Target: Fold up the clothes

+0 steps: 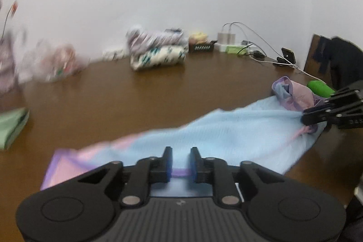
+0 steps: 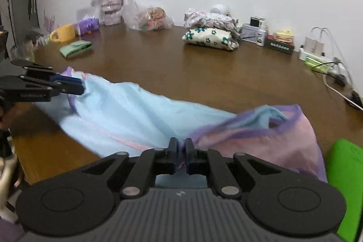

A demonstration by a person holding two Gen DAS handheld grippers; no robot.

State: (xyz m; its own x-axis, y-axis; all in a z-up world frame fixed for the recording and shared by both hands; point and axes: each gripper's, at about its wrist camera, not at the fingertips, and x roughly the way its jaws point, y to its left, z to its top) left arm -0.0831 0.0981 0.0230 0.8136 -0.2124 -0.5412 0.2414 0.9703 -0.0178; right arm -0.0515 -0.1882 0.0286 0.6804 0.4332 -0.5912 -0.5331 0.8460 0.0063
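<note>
**Grippers on a pastel garment, two ends of the cloth**

Jaws of the right gripper (image 2: 179, 146) stand nearly together, pinching a gathered fold of the pastel garment (image 2: 140, 115) where its light blue cloth meets the pink part with the purple trim. The left gripper (image 1: 180, 159) has its blue-padded jaws a little apart, with the purple hem and the blue cloth running between them; in the right wrist view its tips (image 2: 78, 86) meet the bunched far end of the cloth, but whether the pads press on it I cannot tell.

The garment lies stretched between the two tools near the front edge of the brown table (image 2: 204, 74), partly lifted and rumpled at both ends.

Farther back, near the wall edge of the table, sits a stack of folded clothes (image 2: 211, 32), floral print beneath, lilac on top. Towards the left corner lie a folded green item (image 2: 76, 48), a yellow mug (image 2: 63, 33), a clear plastic bag (image 2: 147, 18) and a vase of dried roses (image 2: 110, 5). Chargers and cables (image 2: 317, 49) crowd the right end.
</note>
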